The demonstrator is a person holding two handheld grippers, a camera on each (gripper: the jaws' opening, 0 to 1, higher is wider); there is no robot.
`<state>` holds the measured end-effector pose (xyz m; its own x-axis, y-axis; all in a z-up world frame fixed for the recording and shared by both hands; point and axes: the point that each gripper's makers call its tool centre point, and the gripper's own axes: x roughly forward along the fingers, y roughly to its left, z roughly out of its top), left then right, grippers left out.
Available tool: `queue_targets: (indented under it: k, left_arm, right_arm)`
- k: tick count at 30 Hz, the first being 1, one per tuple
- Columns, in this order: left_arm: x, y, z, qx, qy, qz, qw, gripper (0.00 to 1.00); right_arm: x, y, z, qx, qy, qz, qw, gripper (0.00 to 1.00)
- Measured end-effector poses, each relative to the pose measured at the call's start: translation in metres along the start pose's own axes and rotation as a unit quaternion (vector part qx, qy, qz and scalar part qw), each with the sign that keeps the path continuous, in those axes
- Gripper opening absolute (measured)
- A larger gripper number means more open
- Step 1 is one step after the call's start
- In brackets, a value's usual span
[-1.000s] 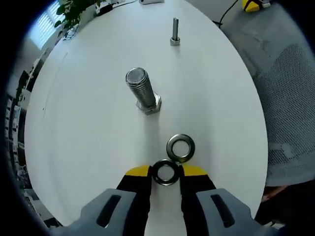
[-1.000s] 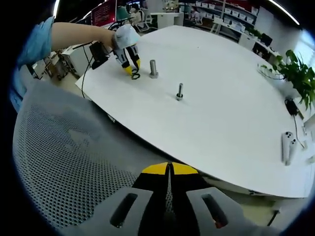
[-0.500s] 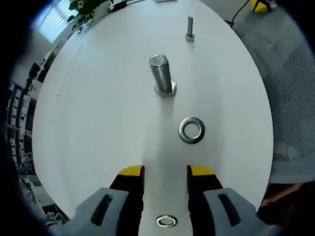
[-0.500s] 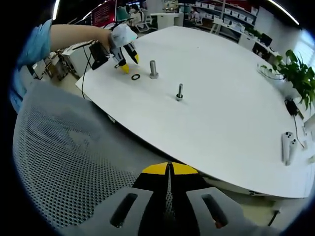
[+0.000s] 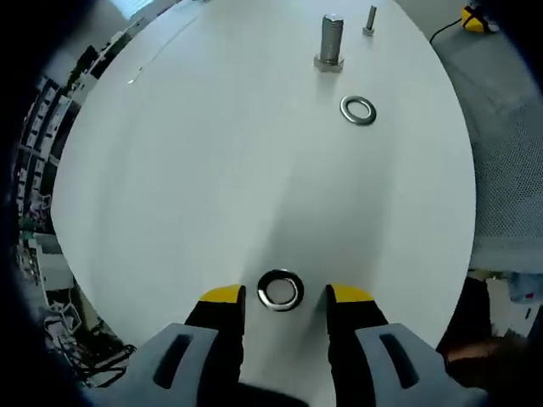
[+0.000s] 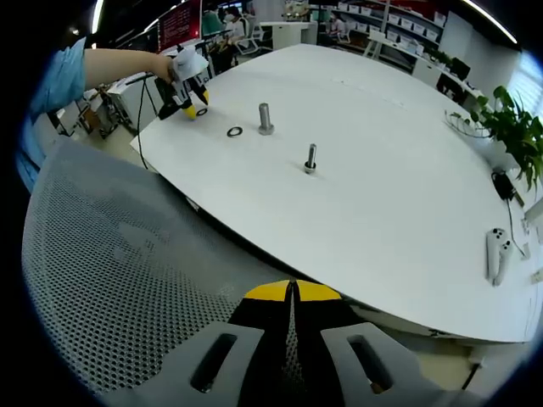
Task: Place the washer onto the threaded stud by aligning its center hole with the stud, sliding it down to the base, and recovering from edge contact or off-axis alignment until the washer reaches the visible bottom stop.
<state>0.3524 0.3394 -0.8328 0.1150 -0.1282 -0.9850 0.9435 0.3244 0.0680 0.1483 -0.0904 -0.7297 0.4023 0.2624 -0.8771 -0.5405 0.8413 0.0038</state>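
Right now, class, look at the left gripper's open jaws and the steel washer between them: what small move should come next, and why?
Probably close the left gripper on the flat steel washer. Its yellow-tipped jaws stand open on either side of that washer, which lies flat on the white table, not yet gripped. The large threaded stud stands far ahead, bare, with a second washer lying beside it.

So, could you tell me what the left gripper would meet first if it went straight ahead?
Probably the washer lying flat on the table, between the open left gripper tips, though height above it is unclear.
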Motion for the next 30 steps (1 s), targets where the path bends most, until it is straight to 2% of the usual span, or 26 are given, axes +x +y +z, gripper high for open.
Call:
queue_targets:
  k: [1,2,4,8,12,15,17,21,25,26,27,30]
  left_arm:
    - [0.001,0.001,-0.002,-0.002,0.001,0.001,1.0,0.36]
    - [0.001,-0.001,-0.001,-0.016,-0.012,-0.01,0.9998,0.35]
    - [0.001,-0.001,-0.001,-0.027,-0.009,-0.008,0.9996,0.34]
    - [0.002,-0.009,0.0,-0.014,-0.013,-0.028,0.9994,0.28]
    - [0.002,-0.007,0.001,-0.005,-0.01,-0.026,0.9996,0.28]
    - [0.002,-0.006,0.002,-0.019,-0.01,-0.025,0.9995,0.28]
    - [0.002,-0.006,0.004,-0.027,-0.018,-0.023,0.9992,0.24]
    - [0.004,-0.008,0.004,-0.032,-0.016,-0.016,0.9992,0.2]
    - [0.003,-0.006,0.004,-0.055,-0.021,-0.002,0.9983,0.19]
    - [0.002,-0.001,0.008,-0.048,-0.03,0.026,0.9981,0.19]
    - [0.001,0.0,0.01,-0.032,-0.028,0.034,0.9985,0.19]
    - [-0.006,-0.004,0.025,-0.025,-0.038,0.036,0.9983,0.19]
  right_arm:
    - [0.0,0.0,0.0,0.0,0.0,0.0,1.0,0.04]
    - [0.0,0.0,0.0,0.001,0.0,0.0,1.0,0.04]
    - [0.0,0.0,0.0,0.001,0.001,0.0,1.0,0.04]
    - [0.0,0.0,-0.001,0.002,0.002,0.0,1.0,0.04]
    - [0.0,0.0,-0.001,0.002,0.003,0.0,1.0,0.04]
    - [0.0,0.0,-0.001,0.002,0.003,-0.001,1.0,0.04]
    - [0.0,0.0,-0.001,0.003,0.002,-0.001,1.0,0.04]
    - [0.0,-0.001,-0.001,0.004,0.002,-0.001,1.0,0.04]
    - [0.0,-0.001,-0.001,0.005,0.0,-0.002,1.0,0.04]
    - [0.0,-0.001,-0.001,0.005,0.0,-0.002,1.0,0.04]
    - [0.0,-0.001,0.0,0.004,0.0,-0.001,1.0,0.04]
    - [0.0,-0.001,0.0,0.003,-0.001,-0.001,1.0,0.04]
